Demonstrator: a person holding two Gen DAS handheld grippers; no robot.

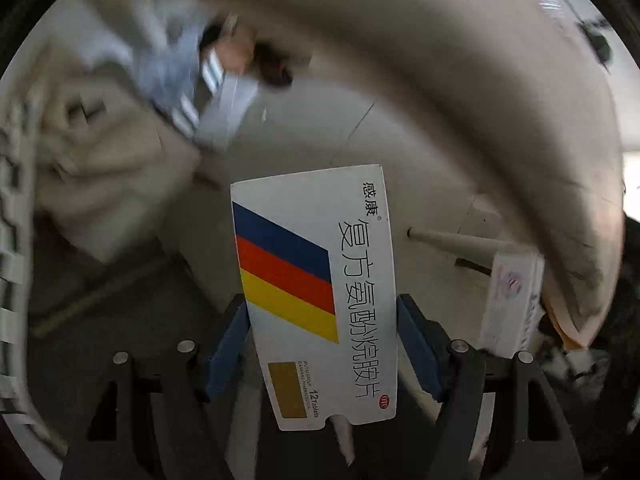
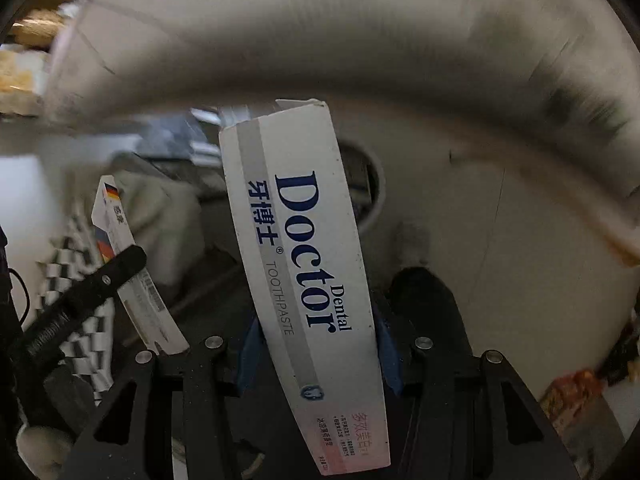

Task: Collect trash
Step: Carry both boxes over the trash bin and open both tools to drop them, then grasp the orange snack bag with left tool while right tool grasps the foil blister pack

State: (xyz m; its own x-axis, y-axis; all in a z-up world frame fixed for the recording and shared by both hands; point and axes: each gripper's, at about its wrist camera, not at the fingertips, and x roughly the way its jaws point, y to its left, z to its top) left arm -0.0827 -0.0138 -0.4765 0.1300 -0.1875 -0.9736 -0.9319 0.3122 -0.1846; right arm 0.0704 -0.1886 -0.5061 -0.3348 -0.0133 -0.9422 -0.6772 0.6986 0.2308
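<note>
My left gripper (image 1: 322, 336) is shut on a white medicine box (image 1: 316, 292) with blue, red and yellow stripes, held up over the floor. My right gripper (image 2: 318, 344) is shut on a white Dental Doctor toothpaste box (image 2: 300, 248). The toothpaste box also shows at the right of the left wrist view (image 1: 512, 304). The medicine box (image 2: 128, 268) and the left gripper's black finger (image 2: 92, 284) show at the left of the right wrist view. A large beige curved surface (image 1: 460, 80), blurred, arches over both views; it also fills the top of the right wrist view (image 2: 320, 40).
A pale tiled floor (image 1: 320, 128) lies below. Crumpled beige and light blue cloth (image 1: 112, 152) lies to the left. A checkered black and white fabric (image 2: 80, 320) sits lower left. A round grey opening (image 2: 368, 188) shows behind the toothpaste box. A thin pale rod (image 1: 452, 240) lies on the floor.
</note>
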